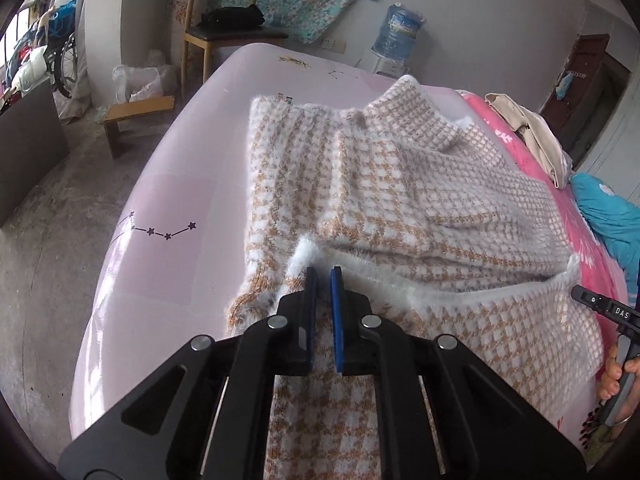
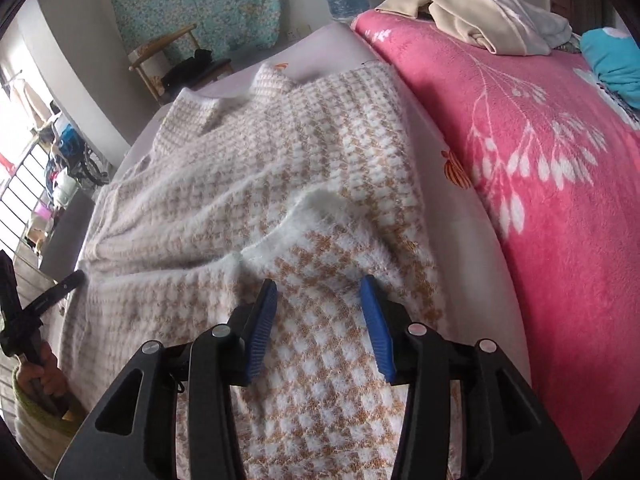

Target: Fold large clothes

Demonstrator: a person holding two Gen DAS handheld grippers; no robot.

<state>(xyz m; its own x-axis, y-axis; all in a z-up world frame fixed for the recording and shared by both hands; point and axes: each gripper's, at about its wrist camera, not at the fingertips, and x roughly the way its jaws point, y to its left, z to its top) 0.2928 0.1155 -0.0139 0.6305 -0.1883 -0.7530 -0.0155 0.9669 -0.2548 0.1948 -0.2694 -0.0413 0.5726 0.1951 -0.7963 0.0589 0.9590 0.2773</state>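
Sweater (image 1: pixel 400 184), spread on the bed (image 1: pixel 176 168), is seen in the left wrist view running to the upper right from the clenched, empty left gripper (image 1: pixel 322 273), while in the right wrist view its white hem (image 2: pixel 280 236) lies just above the released right gripper (image 2: pixel 318 284).

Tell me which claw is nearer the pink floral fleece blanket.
Right. The right claw hovers over the checked sweater beside the pink floral fleece blanket; the left claw is at the sweater's far side.
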